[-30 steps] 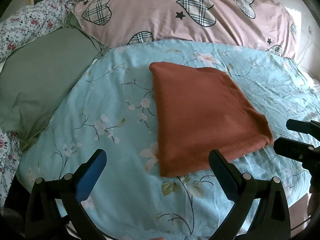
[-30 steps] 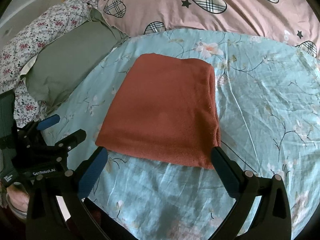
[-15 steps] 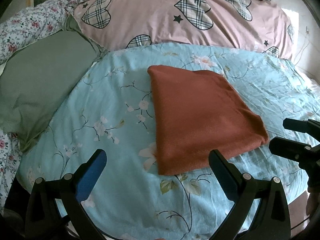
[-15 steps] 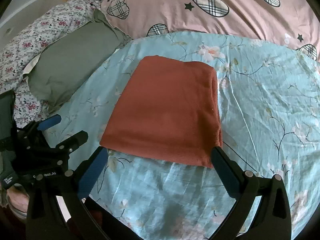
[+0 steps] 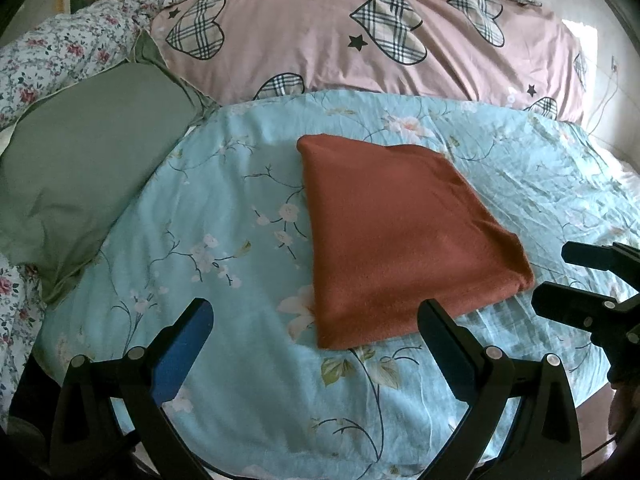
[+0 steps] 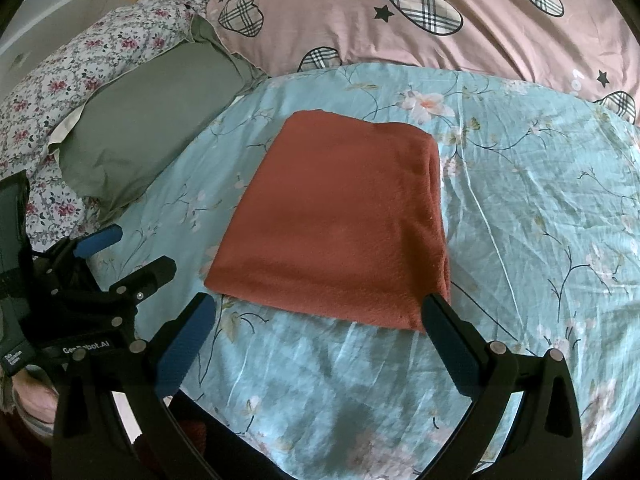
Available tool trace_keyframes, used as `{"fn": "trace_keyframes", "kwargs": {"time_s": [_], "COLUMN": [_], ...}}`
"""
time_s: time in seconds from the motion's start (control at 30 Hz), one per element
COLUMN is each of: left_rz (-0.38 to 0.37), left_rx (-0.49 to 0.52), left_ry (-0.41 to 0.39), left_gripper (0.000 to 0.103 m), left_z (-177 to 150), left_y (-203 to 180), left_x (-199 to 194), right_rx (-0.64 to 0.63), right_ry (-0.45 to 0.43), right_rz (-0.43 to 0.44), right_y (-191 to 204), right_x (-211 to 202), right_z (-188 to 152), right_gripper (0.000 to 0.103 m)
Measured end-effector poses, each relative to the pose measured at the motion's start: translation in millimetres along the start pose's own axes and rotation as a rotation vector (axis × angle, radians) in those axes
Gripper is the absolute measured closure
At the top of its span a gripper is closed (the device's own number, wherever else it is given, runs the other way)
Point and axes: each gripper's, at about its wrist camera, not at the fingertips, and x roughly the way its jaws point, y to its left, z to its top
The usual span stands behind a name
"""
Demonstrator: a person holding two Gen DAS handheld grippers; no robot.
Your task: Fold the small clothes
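Blue floral bedsheet (image 5: 224, 360) covers my bed, with a pink heart-print duvet (image 5: 320, 52) and a green pillow (image 5: 84, 160) behind. Folded rust cloth (image 6: 340, 224) lies mid-sheet; my left gripper (image 5: 316, 332) and right gripper (image 6: 320, 320) hover with jaws wide, empty.

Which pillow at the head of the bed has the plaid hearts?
The big pink pillow across the back. The olive-green pillow to its left is plain, and the white one behind that has small red flowers.
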Motion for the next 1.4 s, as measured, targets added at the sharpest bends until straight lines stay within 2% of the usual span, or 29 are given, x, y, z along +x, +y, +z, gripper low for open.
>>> {"fn": "trace_keyframes", "kwargs": {"time_s": [0.57,1.4], "left_rz": [-0.007,-0.010], "left_rx": [-0.010,-0.012], "left_ry": [-0.010,0.010], "left_gripper": [0.001,0.001], "left_z": [-1.5,-3.9], "left_y": [3.3,2.4], "left_x": [-4.1,0.1], "right_rx": [0.002,0.008], "right_ry": [-0.023,0.002], "right_rz": [0.008,0.010], "right_y": [2.2,-2.2], "right_x": [-6.7,2.3], "right_z": [-1.1,-3.8], "right_gripper": [0.001,0.001]}}
